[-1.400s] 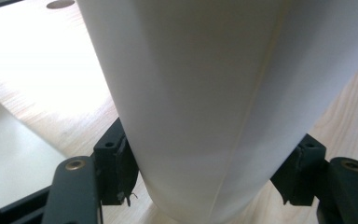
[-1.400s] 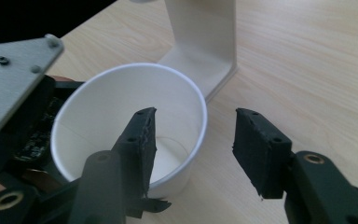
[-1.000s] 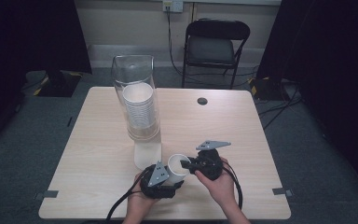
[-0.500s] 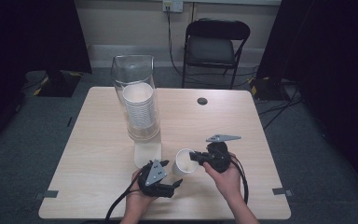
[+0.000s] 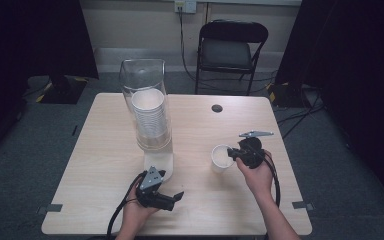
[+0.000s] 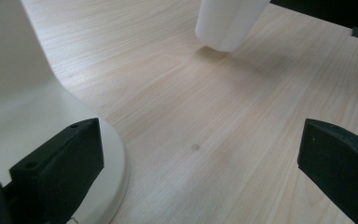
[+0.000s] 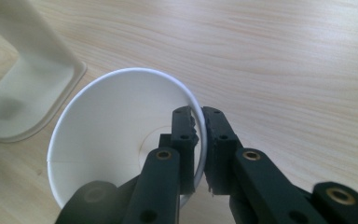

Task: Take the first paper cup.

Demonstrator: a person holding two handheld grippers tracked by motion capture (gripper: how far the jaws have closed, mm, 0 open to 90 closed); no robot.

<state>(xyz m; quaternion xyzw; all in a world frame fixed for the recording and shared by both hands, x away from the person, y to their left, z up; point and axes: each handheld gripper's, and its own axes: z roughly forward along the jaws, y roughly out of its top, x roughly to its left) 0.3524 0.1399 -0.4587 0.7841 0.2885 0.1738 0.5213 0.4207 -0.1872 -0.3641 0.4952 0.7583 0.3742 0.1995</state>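
Paper cup (image 5: 222, 158): white, single, upright, mouth up, at the desk's (image 5: 105, 165) right middle; clamped by its rim wall between the nearly shut jaws of the right tongs (image 5: 234, 154), one jaw inside, one outside.

Left tongs (image 5: 176, 196): near desk edge, beside the dispenser foot; jaws have just been opening, now spread wide, with bare wood between them.

Change noted: a second ago both tongs met at the cup close to the foot; the cup has since travelled rightward in the right tongs alone, the left having let go. Judged: one cup is separated from the stock and handed over, with setting down probably next.

Dispenser foot (image 5: 159, 161): white, flat, mid-desk.

Cup dispenser (image 5: 144, 102): clear tube, upright, holding a stack of cups (image 5: 151, 117).

Small dark disc (image 5: 217, 108): far side of the desk.

Folding chair (image 5: 232, 47): beyond the desk, by the wall.
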